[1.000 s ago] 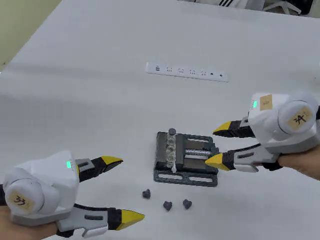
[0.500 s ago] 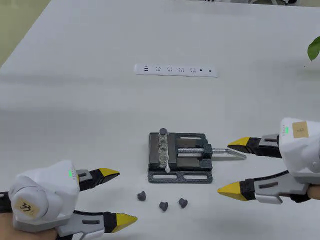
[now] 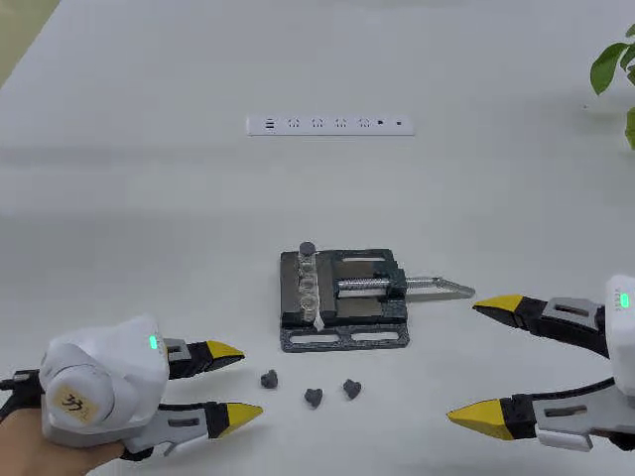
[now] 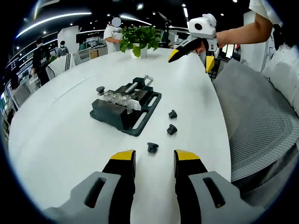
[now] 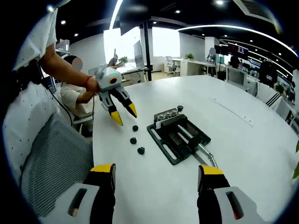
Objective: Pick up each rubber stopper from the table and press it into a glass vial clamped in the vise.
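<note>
In the head view the right edge cuts off the white right gripper (image 3: 479, 359) just behind its yellow-tipped fingers (image 3: 496, 304). The bottom edge crops the left gripper (image 3: 248, 382) housing and the hand (image 3: 25, 451) holding it. Far beyond the right fingers, leaves of a green plant (image 3: 610, 64) are also cut by the right edge. Between the two pairs of fingers, the clear glass vials (image 3: 308, 283) in the black metal vise (image 3: 342, 337) are too small to count surely. Farther ahead, the sockets of the white power strip (image 3: 327, 124) blur together.
</note>
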### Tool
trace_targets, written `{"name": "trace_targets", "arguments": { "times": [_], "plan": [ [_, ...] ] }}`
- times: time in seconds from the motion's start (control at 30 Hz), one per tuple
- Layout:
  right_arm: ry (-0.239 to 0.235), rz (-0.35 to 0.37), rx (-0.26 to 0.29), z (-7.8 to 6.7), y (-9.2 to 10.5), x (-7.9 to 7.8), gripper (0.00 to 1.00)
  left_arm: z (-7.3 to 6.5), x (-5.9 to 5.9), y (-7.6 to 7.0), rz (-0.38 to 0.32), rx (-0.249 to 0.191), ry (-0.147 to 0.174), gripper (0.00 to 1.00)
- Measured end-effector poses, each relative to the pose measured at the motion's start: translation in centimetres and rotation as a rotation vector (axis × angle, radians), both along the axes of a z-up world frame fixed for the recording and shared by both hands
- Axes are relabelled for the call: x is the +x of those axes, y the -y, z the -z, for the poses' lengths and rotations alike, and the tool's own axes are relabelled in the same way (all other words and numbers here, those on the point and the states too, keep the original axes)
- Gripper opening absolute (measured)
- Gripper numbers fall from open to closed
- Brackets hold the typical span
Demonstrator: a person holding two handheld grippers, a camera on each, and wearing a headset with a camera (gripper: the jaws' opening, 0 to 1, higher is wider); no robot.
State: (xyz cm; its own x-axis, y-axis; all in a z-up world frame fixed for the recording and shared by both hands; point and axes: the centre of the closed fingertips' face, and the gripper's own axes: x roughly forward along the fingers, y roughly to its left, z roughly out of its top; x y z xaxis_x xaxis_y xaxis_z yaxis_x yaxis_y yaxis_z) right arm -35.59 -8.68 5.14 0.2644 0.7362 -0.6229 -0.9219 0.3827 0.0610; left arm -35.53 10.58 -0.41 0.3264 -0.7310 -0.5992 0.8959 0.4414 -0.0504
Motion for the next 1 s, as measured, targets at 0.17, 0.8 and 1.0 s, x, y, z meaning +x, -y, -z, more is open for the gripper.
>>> {"name": "trace_targets", "arguments": {
  "times": [0.17, 0.8, 1.0],
  "plan": [
    [-0.007, 0.036, 0.003, 0.3, 0.9, -0.3, 0.69, 1.0, 0.3, 0.3, 0.028, 0.013, 0.002, 0.24],
    [-0.035, 0.088, -0.003, 0.8, 2.4, -1.2, 0.69, 2.2, 0.4, 1.0, 0.078, 0.052, -0.002, 0.08],
    [-0.033, 0.096, -0.005, 0.8, 2.8, -1.0, 0.69, 2.1, 0.5, 1.1, 0.085, 0.053, -0.001, 0.07]
  ]
}}
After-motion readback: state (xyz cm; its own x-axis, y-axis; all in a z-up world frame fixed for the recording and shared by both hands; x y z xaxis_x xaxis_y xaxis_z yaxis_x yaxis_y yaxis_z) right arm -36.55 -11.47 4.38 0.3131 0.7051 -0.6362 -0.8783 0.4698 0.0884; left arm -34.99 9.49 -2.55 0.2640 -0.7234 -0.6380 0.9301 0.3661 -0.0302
